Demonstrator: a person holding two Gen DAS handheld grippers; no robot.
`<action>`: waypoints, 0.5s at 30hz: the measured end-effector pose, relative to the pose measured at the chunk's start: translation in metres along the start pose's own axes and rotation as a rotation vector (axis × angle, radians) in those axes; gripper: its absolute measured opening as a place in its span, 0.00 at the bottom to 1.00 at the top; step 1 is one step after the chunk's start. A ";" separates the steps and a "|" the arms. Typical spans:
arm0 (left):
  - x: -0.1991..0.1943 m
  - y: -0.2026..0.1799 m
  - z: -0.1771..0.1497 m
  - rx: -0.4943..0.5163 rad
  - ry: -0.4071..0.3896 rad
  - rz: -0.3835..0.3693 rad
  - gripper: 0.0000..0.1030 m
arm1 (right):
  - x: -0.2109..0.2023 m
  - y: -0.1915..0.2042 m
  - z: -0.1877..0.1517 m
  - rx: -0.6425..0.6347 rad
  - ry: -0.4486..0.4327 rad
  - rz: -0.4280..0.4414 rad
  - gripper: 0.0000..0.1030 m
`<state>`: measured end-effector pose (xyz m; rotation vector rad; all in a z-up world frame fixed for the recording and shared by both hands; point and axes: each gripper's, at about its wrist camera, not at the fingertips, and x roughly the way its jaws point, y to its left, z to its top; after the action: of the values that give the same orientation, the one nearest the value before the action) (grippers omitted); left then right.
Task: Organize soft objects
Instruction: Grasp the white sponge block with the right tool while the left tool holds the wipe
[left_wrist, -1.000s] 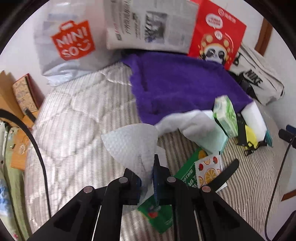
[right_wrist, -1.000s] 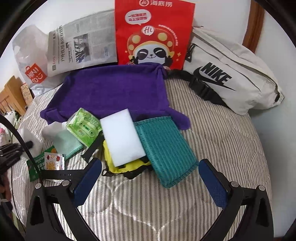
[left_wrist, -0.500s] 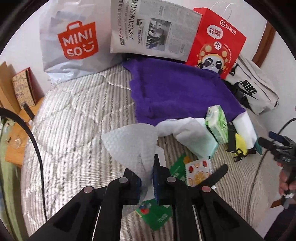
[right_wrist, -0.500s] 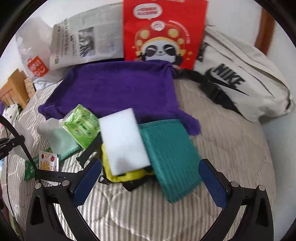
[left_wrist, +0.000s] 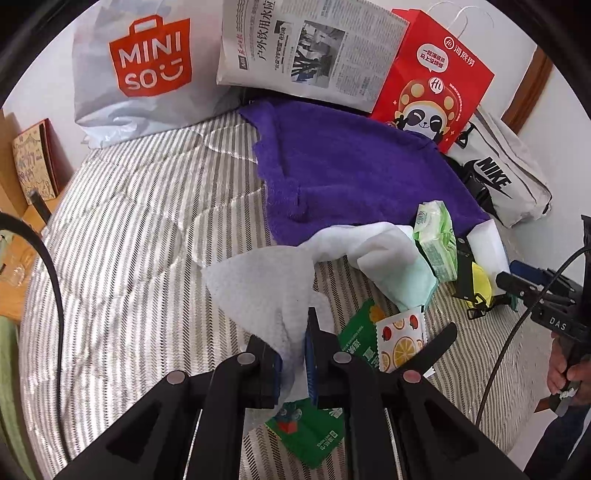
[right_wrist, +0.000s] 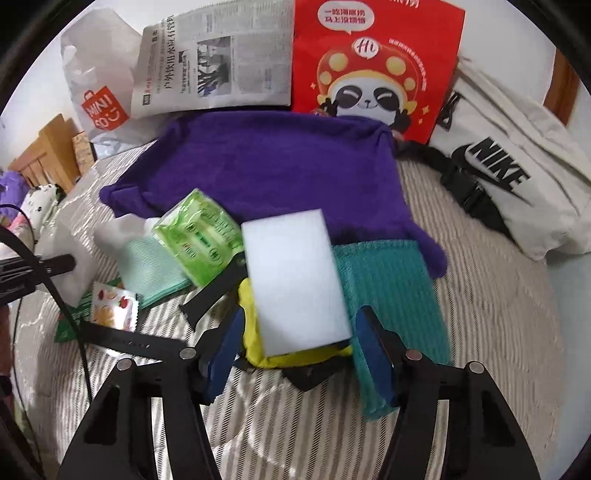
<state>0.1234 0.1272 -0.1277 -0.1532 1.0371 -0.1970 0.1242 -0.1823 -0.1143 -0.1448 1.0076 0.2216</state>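
Observation:
My left gripper (left_wrist: 293, 363) is shut on a white paper towel (left_wrist: 266, 291) and holds it above the striped bed. A purple towel (left_wrist: 354, 170) lies spread at the back; it also shows in the right wrist view (right_wrist: 266, 166). My right gripper (right_wrist: 297, 352) is open, its blue pads either side of the near end of a white sponge (right_wrist: 295, 280) that lies on a yellow cloth (right_wrist: 258, 350). A teal cloth (right_wrist: 391, 295) lies to the right, a green tissue pack (right_wrist: 199, 236) and a mint cloth (right_wrist: 147, 269) to the left.
Snack sachets (left_wrist: 399, 339) and a green packet (left_wrist: 306, 428) lie under the left gripper. A Miniso bag (left_wrist: 147, 66), a newspaper (left_wrist: 310, 51), a red panda bag (right_wrist: 373, 66) and a Nike bag (right_wrist: 509, 177) line the back. A black strap (right_wrist: 214, 295) lies beside the sponge.
My right gripper has moved forward and narrowed its jaws around the white sponge's near end. My left gripper has lifted back a little, still holding the paper towel.

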 end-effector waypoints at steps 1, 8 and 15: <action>0.001 0.000 0.000 -0.001 0.003 -0.005 0.10 | 0.001 0.000 -0.001 0.004 0.008 0.009 0.61; 0.006 -0.002 -0.003 -0.001 0.007 -0.032 0.10 | 0.009 0.014 0.003 -0.016 0.006 -0.049 0.52; 0.001 0.002 -0.006 -0.010 0.000 -0.049 0.10 | 0.003 0.010 0.006 0.026 0.019 0.051 0.32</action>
<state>0.1192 0.1284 -0.1315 -0.1882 1.0354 -0.2360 0.1279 -0.1706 -0.1142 -0.0980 1.0329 0.2536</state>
